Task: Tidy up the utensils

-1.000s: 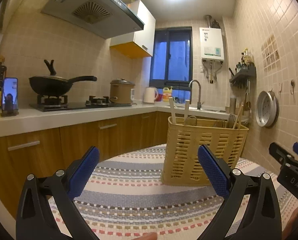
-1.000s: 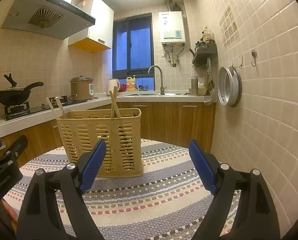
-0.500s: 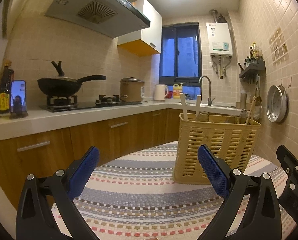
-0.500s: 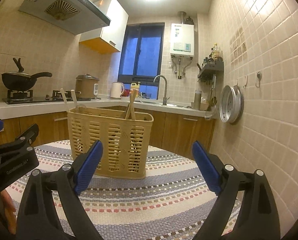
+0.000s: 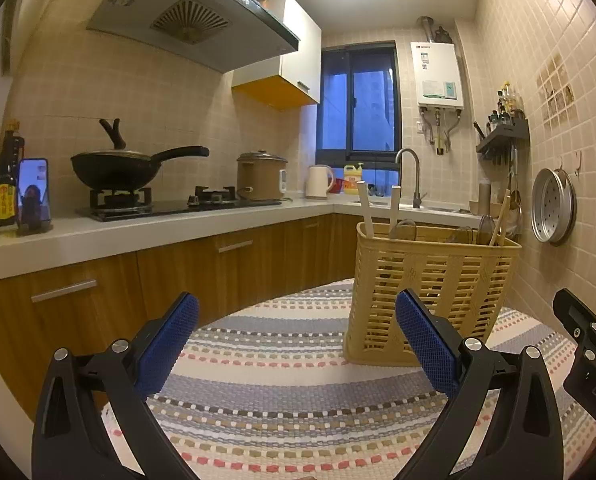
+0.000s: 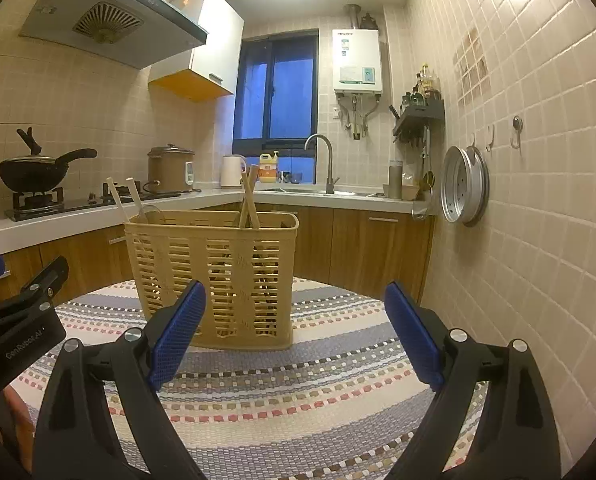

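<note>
A tan slatted utensil basket (image 5: 430, 288) (image 6: 214, 276) stands upright on a round table under a striped woven cloth (image 5: 282, 376) (image 6: 298, 392). White chopsticks (image 5: 365, 210) (image 6: 118, 196), wooden chopsticks (image 5: 502, 216) (image 6: 248, 196) and spoons poke out of its top. My left gripper (image 5: 296, 340) hovers open above the cloth, short of the basket, nothing between its blue pads. My right gripper (image 6: 294, 336) is open too, empty, with the basket just beyond its left finger. Each gripper shows at the edge of the other's view.
A kitchen counter (image 5: 178, 224) runs along the left with a black wok (image 5: 118, 166), a rice cooker (image 5: 260, 176), a kettle (image 5: 318, 182) and a sink tap (image 5: 412, 172). The tiled wall (image 6: 538, 200) on the right carries a hanging metal tray (image 6: 464, 184).
Both views have swung slightly, so the basket sits further right in the left wrist view. The right gripper's jaws stand a touch wider than a second ago.
</note>
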The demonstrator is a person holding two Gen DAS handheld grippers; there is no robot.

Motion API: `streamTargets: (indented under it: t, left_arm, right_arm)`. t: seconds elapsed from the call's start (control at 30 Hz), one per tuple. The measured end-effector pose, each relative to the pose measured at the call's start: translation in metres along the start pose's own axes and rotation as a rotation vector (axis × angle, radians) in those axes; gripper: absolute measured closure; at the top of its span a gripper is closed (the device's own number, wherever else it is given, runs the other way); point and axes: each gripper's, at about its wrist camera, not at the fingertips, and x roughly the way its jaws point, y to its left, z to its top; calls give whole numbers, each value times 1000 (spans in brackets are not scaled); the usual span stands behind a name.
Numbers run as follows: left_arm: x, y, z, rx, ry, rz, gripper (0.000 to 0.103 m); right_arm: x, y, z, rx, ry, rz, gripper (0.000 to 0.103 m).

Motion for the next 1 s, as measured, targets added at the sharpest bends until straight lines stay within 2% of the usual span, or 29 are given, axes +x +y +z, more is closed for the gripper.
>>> streamTargets:
  t: [1.0]
  left_arm:
    - [3,-4,-1,17,21,-4,8]
  right_arm:
    - [4,0,-1,30,15,12,13]
